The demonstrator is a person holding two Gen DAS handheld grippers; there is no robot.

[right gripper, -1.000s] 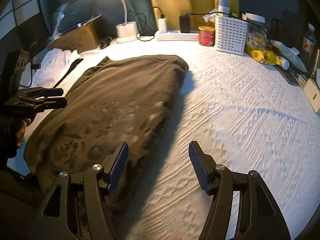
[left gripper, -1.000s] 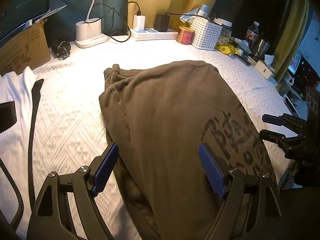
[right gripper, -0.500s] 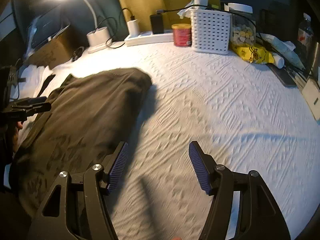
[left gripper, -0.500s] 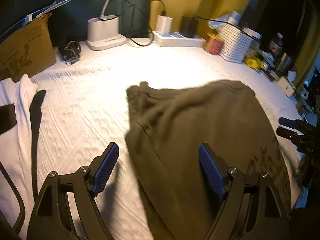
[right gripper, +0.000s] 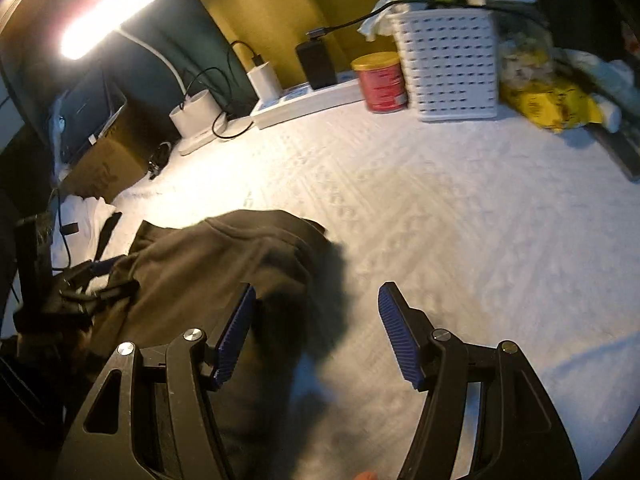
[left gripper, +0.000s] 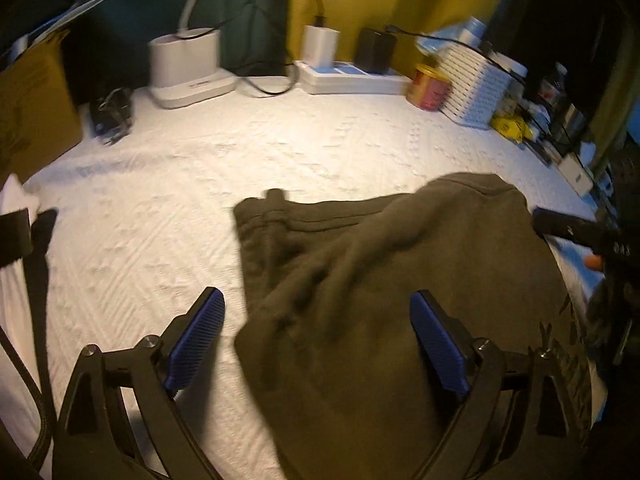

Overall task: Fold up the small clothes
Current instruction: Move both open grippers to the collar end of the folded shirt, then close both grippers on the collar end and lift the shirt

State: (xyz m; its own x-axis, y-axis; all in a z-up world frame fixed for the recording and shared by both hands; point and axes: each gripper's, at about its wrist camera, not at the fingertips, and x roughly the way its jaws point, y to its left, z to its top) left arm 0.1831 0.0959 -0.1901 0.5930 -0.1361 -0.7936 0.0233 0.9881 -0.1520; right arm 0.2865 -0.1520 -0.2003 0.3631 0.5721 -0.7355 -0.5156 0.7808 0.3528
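While two grippers gape, one olive garment (left gripper: 400,280) lies rumpled.

right tool (right gripper: 316,332) spread wide above a white textured bedspread (right gripper: 460,220)

its blue pads (right gripper: 236,336) grip nothing; a rumpled olive-brown garment (right gripper: 208,264) lies just ahead and left of the tool, running under its left finger. the left tool (right gripper: 100,280) reaches in at that garment's far-left edge. well ahead stand a red tin (right gripper: 380,82), a white basket (right gripper: 448,64), a power strip (right gripper: 308,100) and a lit lamp (right gripper: 108,16).
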